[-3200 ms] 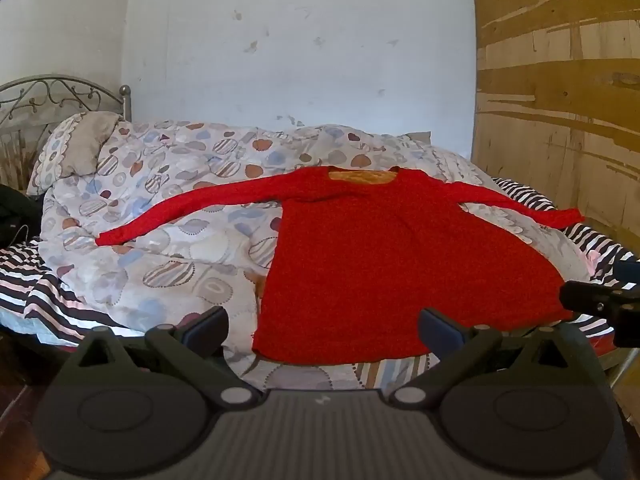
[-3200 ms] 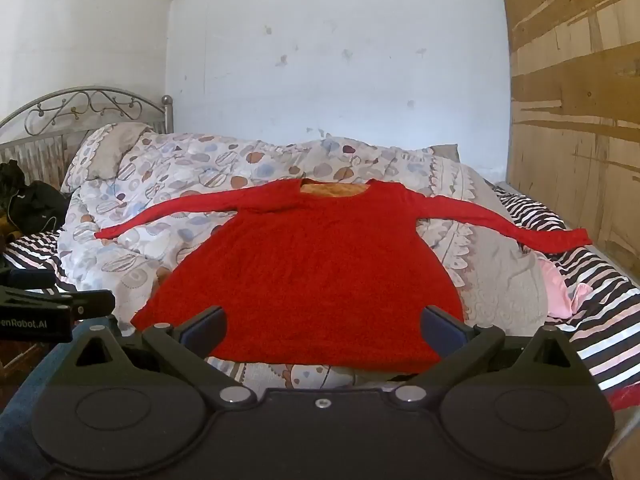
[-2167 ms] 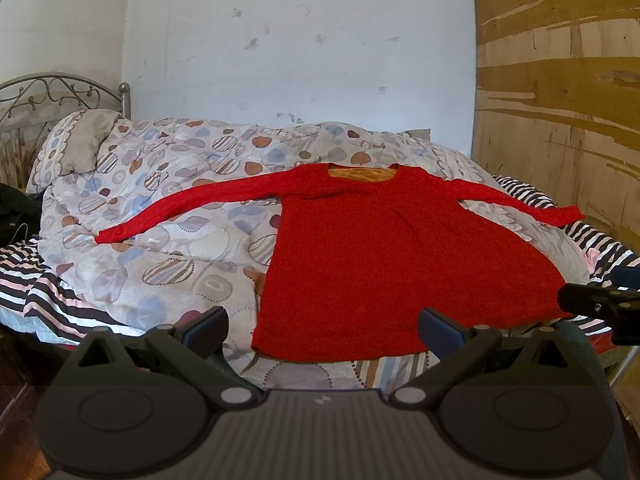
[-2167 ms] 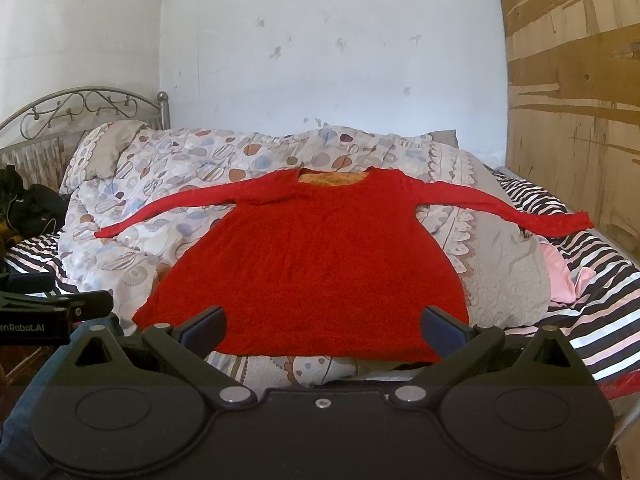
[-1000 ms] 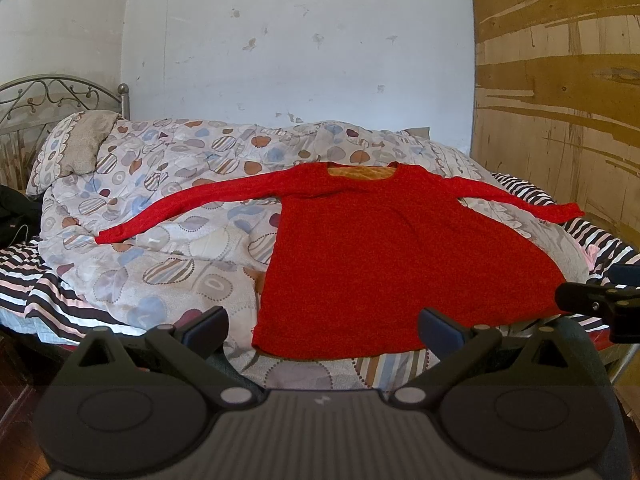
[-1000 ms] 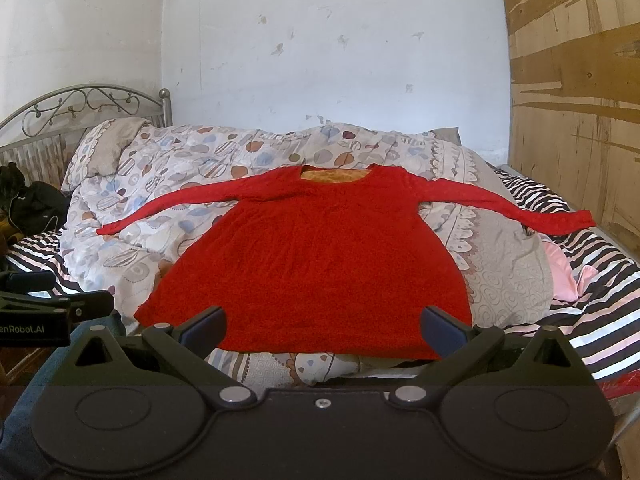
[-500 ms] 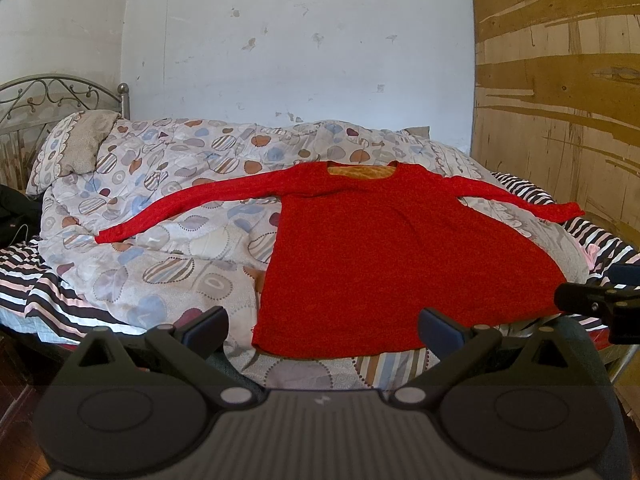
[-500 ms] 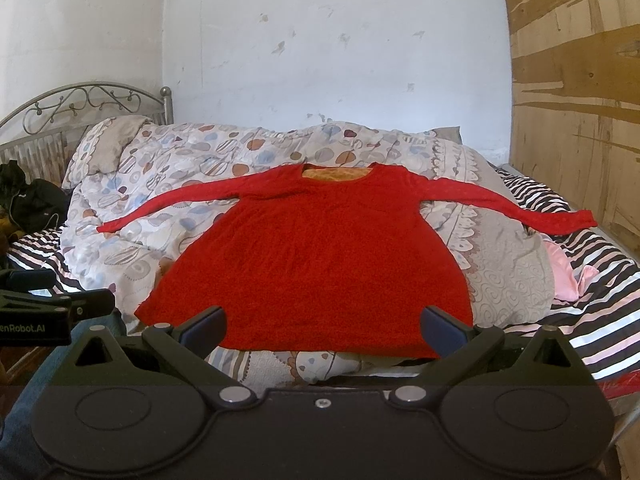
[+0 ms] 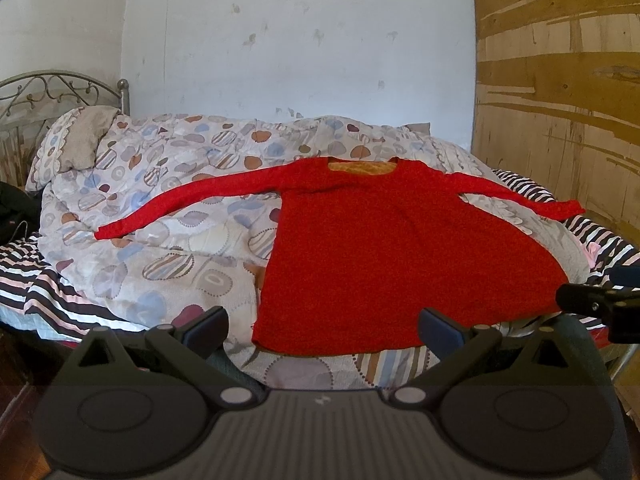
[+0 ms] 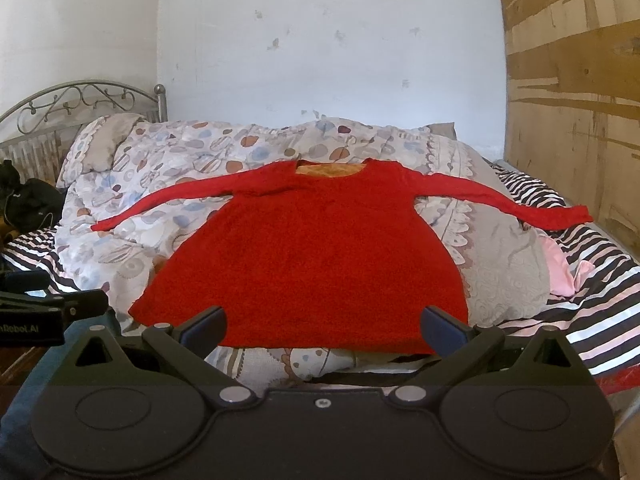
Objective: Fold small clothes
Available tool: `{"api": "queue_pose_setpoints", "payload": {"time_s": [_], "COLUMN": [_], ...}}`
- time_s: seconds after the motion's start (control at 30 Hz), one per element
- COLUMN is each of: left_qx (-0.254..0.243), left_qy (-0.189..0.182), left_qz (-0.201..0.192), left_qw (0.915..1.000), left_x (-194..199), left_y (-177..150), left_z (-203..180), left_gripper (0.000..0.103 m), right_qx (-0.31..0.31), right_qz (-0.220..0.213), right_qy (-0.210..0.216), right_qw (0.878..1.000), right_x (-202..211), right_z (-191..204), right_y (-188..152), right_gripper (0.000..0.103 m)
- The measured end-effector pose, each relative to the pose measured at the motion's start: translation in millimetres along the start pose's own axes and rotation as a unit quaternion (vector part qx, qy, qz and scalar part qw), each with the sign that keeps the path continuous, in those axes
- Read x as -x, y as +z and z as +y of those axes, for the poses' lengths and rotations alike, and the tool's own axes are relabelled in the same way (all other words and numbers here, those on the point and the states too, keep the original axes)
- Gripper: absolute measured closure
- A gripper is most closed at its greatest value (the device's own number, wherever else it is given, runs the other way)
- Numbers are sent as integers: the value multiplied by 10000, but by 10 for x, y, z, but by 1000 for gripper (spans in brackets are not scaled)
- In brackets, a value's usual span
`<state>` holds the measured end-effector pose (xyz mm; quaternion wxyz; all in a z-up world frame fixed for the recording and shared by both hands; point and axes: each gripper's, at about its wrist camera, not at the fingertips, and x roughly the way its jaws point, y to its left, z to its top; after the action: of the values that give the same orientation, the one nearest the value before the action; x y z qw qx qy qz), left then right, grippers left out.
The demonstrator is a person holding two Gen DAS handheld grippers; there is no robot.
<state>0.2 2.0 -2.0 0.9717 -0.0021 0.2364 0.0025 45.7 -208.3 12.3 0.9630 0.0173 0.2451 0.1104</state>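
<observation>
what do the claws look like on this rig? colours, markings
Both alike: the left claw and right claw are matte black, with two round discs on the body, silver pivot screws and dark blue pads. White lettering, partly cut off, marks the left one's side.

Quilt [image 9: 168, 216]: pale, printed with striped and spotted rounds in blue, brown and orange, rumpled across the bed.
Pillow [image 9: 82, 142]: grey with a scalloped edge, at the head of the bed on the left.
Striped sheet [image 10: 592, 320]: black, white and pink bands, showing at both sides under the quilt.
Headboard [image 10: 80, 100]: grey metal scrollwork.
Pink cloth [image 10: 560, 264]: lying on the stripes at the right.
Back wall [image 9: 300, 40]: white, scuffed.
Wooden panel [image 10: 572, 80]: bare, streaked, along the right.
Dark bundle [image 10: 28, 200]: at the far left edge.
</observation>
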Motion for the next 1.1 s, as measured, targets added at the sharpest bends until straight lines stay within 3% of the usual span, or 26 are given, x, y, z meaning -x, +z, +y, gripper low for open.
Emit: {"api": "queue_pose_setpoints", "payload": {"time_s": [0.2, 0.3, 0.43, 0.73, 1.1], "left_qx": [-40, 86, 353, 464, 103], "left_qy": [-166, -98, 146, 515, 328], "left_qz": [-211, -349, -402, -517, -206], "left_qw": [9996, 9993, 9985, 9963, 9992], "left_x": [-124, -194, -380, -915, -1775], "left_y": [284, 480, 724, 1328, 1705], "left_z": [134, 216, 304, 408, 14], "left_gripper": [1, 0, 0, 0, 0], "right_qx": [14, 206, 456, 503, 414], "right_qz": [265, 209, 321, 237, 181], "right_qy": [221, 28, -635, -743, -889], "right_qw": [9994, 9996, 9964, 9957, 9950], "right_x": [-160, -234, -420, -770, -1366], "right_z": [-36, -35, 19, -127, -558], "right_y": [240, 407, 640, 1058, 1319], "right_gripper": [0, 0, 0, 0, 0]}}
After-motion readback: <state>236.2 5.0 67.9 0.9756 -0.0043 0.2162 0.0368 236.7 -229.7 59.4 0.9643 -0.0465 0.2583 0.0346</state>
